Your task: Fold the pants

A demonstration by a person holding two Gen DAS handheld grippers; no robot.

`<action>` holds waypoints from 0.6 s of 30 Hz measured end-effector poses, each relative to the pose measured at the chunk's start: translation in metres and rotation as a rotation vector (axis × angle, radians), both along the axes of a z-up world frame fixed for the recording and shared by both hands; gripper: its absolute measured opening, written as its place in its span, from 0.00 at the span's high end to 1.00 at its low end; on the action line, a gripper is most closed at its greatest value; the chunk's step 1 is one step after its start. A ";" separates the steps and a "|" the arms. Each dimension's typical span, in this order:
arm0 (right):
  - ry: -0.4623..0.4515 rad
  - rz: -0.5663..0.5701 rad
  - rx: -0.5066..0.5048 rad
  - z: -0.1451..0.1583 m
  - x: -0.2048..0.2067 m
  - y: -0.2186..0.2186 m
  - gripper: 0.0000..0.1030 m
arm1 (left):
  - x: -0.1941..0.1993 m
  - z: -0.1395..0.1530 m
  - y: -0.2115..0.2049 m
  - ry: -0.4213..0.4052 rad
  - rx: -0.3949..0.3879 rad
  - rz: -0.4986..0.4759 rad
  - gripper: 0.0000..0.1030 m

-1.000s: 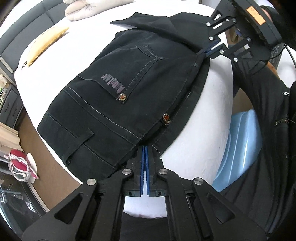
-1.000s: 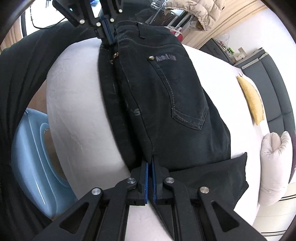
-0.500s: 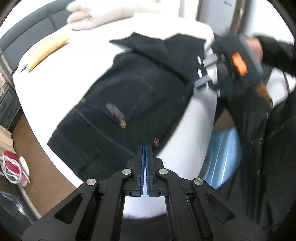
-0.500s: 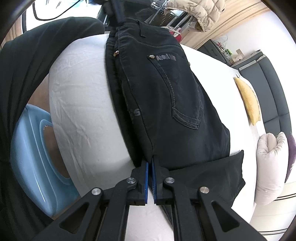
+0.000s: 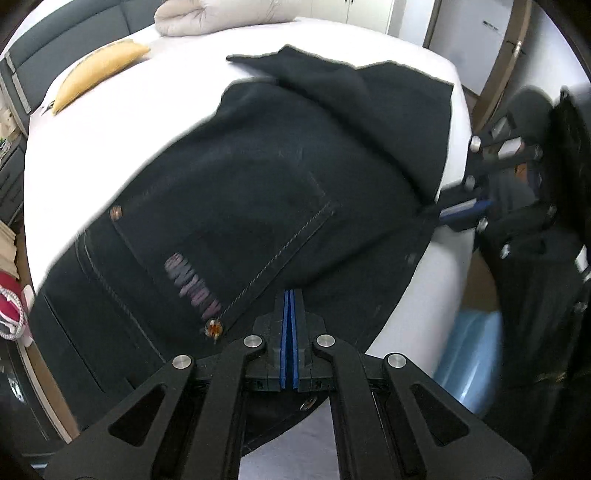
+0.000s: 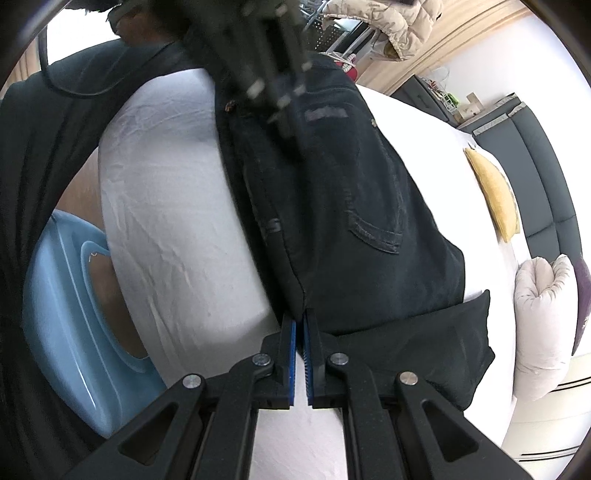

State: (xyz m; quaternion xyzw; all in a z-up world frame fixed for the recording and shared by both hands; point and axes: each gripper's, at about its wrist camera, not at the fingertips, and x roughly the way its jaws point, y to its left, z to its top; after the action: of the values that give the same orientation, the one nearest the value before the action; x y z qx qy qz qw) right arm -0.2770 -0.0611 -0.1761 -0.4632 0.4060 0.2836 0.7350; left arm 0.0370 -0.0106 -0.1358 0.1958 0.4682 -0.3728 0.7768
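Since the earlier frame, my left gripper [image 5: 289, 295] has shifted over the pants [image 5: 258, 206], and it now sits above the back pocket [image 5: 236, 229] rather than at the edge near the waistband. Its blue pads [image 5: 284, 332] are fully closed against each other, and I cannot tell whether any cloth is caught between them. My right gripper [image 6: 300, 325] is nearly closed and pinches the folded edge of the pants at the near side of the bed [image 6: 177, 229]. The black pants lie flat on the white bed, with one leg folded back across the far end. A yellow cushion [image 5: 99, 70] and a rolled pale blanket [image 5: 221, 14] lie beyond them. A blue tub [image 6: 70, 314] stands beside the bed.
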 end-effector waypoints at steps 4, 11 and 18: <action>-0.004 -0.031 0.028 -0.006 0.005 0.000 0.92 | 0.005 0.006 0.007 0.015 -0.023 0.048 1.00; -0.019 -0.169 0.198 0.017 0.012 -0.019 0.31 | 0.013 0.049 -0.021 -0.047 -0.125 0.079 0.99; 0.040 -0.430 0.544 0.075 0.063 -0.080 0.28 | 0.044 -0.002 -0.052 0.097 -0.081 0.206 1.00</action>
State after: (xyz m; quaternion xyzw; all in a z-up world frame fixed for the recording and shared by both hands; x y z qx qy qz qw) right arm -0.2137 -0.1414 -0.1006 -0.1489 0.4181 0.2291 0.8663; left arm 0.0808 -0.0624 -0.1377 0.0969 0.5077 -0.3186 0.7946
